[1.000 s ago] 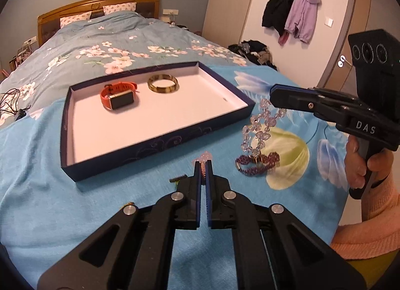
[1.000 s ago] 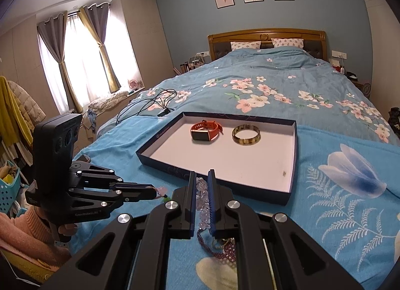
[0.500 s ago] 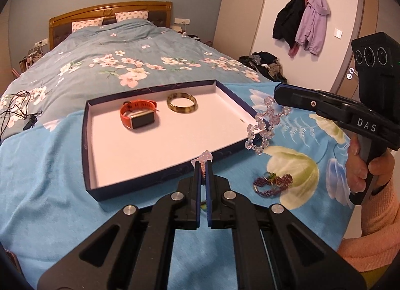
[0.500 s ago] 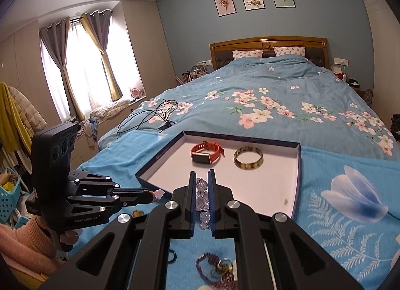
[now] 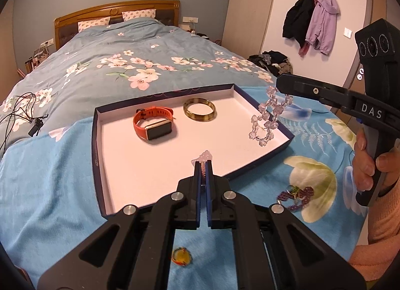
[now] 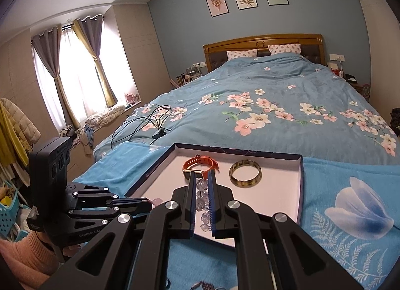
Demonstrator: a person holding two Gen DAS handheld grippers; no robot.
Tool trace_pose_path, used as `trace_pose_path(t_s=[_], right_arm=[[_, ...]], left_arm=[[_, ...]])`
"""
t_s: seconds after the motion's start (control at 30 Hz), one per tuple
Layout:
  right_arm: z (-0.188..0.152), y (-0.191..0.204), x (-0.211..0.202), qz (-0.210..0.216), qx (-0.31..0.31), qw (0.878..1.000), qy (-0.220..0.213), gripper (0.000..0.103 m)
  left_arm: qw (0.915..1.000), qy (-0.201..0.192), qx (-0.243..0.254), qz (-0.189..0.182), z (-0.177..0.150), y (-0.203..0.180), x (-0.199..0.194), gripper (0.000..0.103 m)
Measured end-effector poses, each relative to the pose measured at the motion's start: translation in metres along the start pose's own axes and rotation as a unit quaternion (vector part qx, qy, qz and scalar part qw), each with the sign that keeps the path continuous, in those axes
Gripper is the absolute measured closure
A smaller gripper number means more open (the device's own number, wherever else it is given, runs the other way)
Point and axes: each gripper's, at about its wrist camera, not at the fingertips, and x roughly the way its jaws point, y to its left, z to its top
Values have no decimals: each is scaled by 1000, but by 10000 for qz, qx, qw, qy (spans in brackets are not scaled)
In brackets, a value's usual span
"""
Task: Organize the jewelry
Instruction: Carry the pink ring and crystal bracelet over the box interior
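A dark blue tray (image 5: 97,155) with a white floor lies on the bed and holds an orange watch (image 5: 153,126) and a brown bangle (image 5: 199,112). My right gripper (image 5: 279,82) is shut on a clear crystal bead bracelet (image 5: 265,119) that hangs over the tray's right end; the beads show between its fingers in the right wrist view (image 6: 202,197). My left gripper (image 5: 204,165) is shut on a small pink beaded piece (image 5: 203,158), held over the tray's front part. The tray (image 6: 301,190), watch (image 6: 200,165) and bangle (image 6: 245,173) also show in the right wrist view.
A purple bead bracelet (image 5: 295,196) lies on the blue blanket right of the tray. A small yellow ring-like piece (image 5: 182,260) lies on the blanket under my left gripper. Black cables (image 5: 22,107) lie at the far left of the bed.
Both grippers rose and moved forward over the tray. The crystal bracelet was lifted off the blanket and now hangs above the tray's right end.
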Motion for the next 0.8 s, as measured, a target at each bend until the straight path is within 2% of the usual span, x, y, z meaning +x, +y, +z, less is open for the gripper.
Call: trace_pose_path(t_s=[0.8], right_arm=[[11,-18,50,-200,359,9990,200,96]], left_arm=[[9993,165,-105,304,15,25,29,100]])
